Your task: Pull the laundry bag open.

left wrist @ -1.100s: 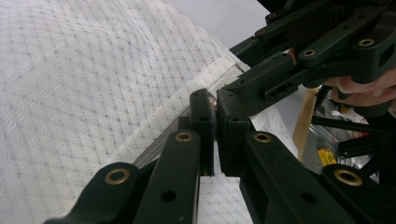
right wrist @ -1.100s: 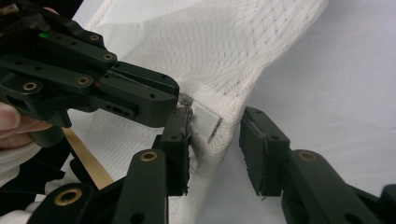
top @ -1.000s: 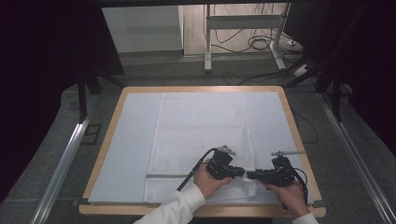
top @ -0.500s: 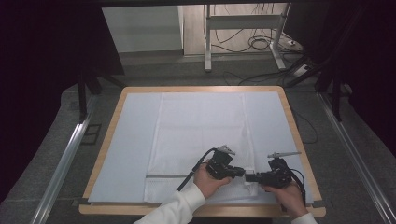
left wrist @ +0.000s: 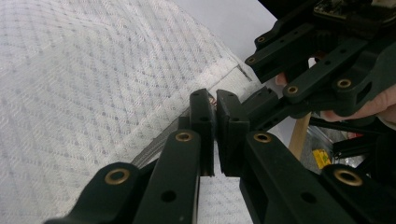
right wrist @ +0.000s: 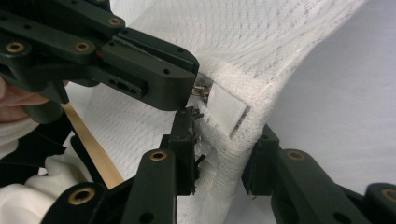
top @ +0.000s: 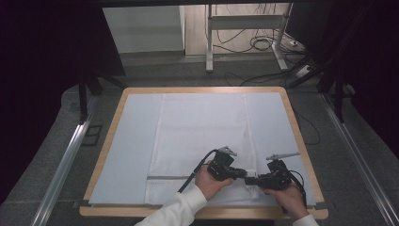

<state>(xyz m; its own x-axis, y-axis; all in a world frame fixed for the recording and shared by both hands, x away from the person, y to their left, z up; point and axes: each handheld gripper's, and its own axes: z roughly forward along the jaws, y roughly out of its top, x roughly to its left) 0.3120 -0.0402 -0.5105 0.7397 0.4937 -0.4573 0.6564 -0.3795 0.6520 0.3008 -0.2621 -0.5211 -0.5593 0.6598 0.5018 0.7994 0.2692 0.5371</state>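
A white mesh bag (top: pixel 202 136) lies flat on the table's pale mat. At its front right corner the two grippers meet tip to tip. My left gripper (top: pixel 243 173) points right and is shut on the small metal zipper pull (right wrist: pixel 201 91), which glints between its closed jaws (left wrist: pixel 215 100). My right gripper (top: pixel 249 179) points left, and its jaws (right wrist: pixel 224 123) straddle the bunched corner of the bag with its white fabric tab (right wrist: pixel 226 109). Those jaws have just been opening a little, but the mesh still fills the gap and touches both pads.
The wooden table rim (top: pixel 120 117) frames a pale mat (top: pixel 136 141). A thin grey strip (top: pixel 164 177) lies on the bag's front left. Metal rails (top: pixel 66 160) run along both sides of the table, and cables lie on the floor beyond it (top: pixel 263 44).
Both hands stay at the bag's front right corner. The right gripper has shifted only slightly there, and the left has not moved.
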